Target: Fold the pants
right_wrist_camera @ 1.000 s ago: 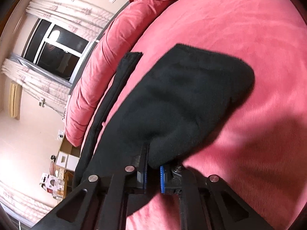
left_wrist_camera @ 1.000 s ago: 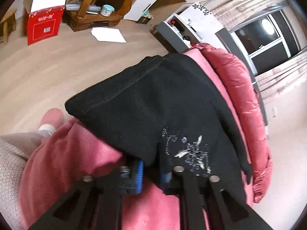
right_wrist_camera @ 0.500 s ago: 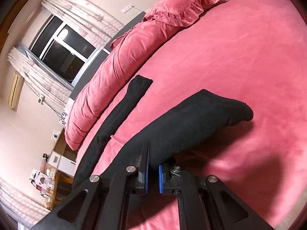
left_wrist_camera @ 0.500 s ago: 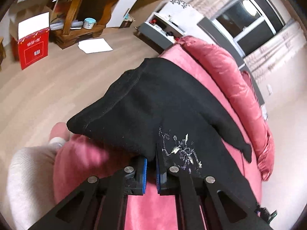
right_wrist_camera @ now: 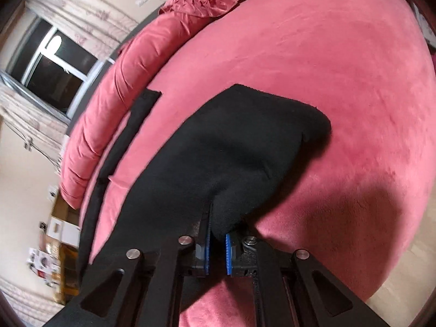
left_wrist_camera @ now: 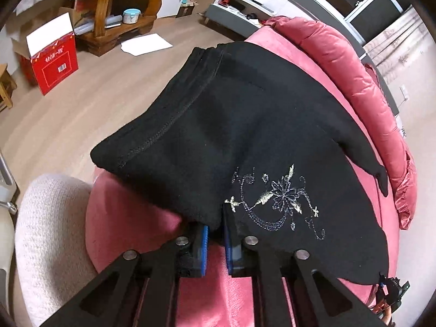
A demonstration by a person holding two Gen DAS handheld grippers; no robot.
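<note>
The black pants (left_wrist_camera: 245, 125) are spread over the round pink bed (right_wrist_camera: 340, 87), with a silver flower embroidery (left_wrist_camera: 278, 199) showing near the waist end. That waist end is bunched and lifted off the bed, stitched band facing the floor side. The left hand-held gripper (left_wrist_camera: 215, 235) has its blue pads (left_wrist_camera: 204, 245) pinched on a fold of the pants right beside the embroidery. Over on the other side, the right hand-held gripper (right_wrist_camera: 218, 250) is clamped on a leg of the pants, which humps up off the bed ahead of it. The other leg lies flat, running along just beside the long pink cushion (right_wrist_camera: 109, 100). Off the bed there's a red box (left_wrist_camera: 54, 65), a sheet of white paper (left_wrist_camera: 147, 44) on the wood floor, a wooden shelf (left_wrist_camera: 114, 21), and a dark window (right_wrist_camera: 51, 70) with curtains.
</note>
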